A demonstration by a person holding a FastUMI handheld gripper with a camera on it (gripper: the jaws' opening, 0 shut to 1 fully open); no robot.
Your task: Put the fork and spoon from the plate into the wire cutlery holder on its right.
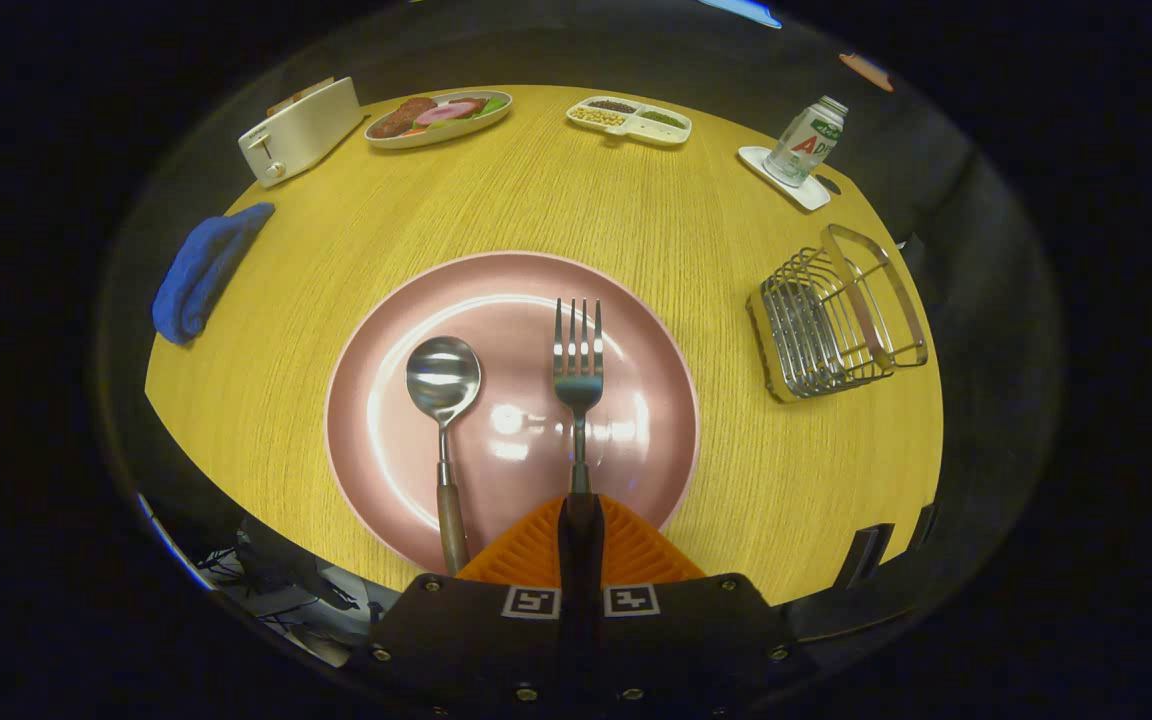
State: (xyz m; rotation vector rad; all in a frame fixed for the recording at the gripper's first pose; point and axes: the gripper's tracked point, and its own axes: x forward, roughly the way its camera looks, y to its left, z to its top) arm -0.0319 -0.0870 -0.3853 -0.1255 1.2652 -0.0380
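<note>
— Where's the claw (581, 520)?

— I have its fingers pressed together on the handle of the steel fork (577, 370), tines pointing away over the round pink plate (636, 330).

— And the rest?

— The wooden-handled steel spoon (444, 400) lies left on that plate; the wire cutlery holder (831, 320) stands right on the yellow wooden tabletop (536, 200).

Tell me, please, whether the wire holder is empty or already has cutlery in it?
Empty: the holder shows only bare wires, while the spoon and fork lie on the plate.
</note>
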